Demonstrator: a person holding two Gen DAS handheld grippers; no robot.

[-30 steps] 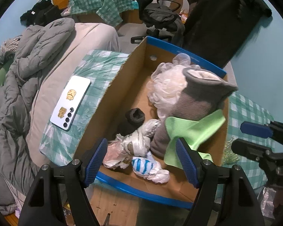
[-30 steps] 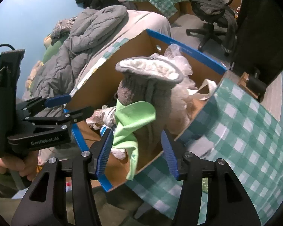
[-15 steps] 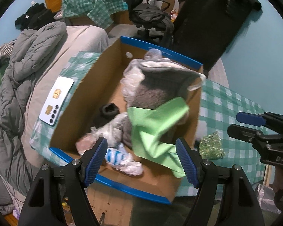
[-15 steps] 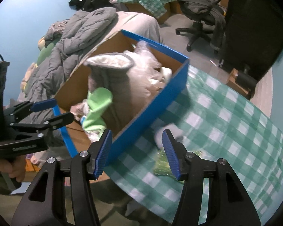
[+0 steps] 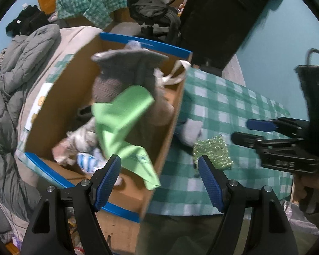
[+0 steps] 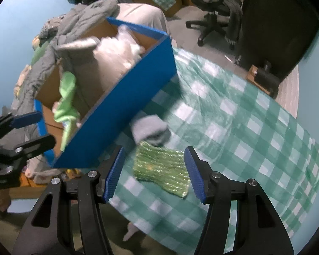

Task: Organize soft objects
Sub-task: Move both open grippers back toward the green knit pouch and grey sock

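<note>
Tongs: my right (image 6: pixel 153 170) just widening, empty over glittery green cloth (image 6: pixel 161 165); left (image 5: pixel 159 180) wide, empty above box (image 5: pixel 178 114).

No legible text – faint lettering on right gripper (image 5: pixel 285 148) body, blurred, unreadable.

A cardboard box (image 6: pixel 125 97) sits at the left edge of the checked cloth (image 6: pixel 255 127) covering the worktop, with a bed (image 5: pixel 14 97) on its far left side. In the box a knitted item (image 5: pixel 125 72) stands upright, a cloth (image 5: pixel 121 123) draped against it and crumpled pieces (image 5: pixel 80 148) at its near end. Just right of the box, on the cloth, lies a sock (image 6: pixel 148 129) (touching a tinsel piece (image 6: pixel 161 167) nearer the front edge).
</note>
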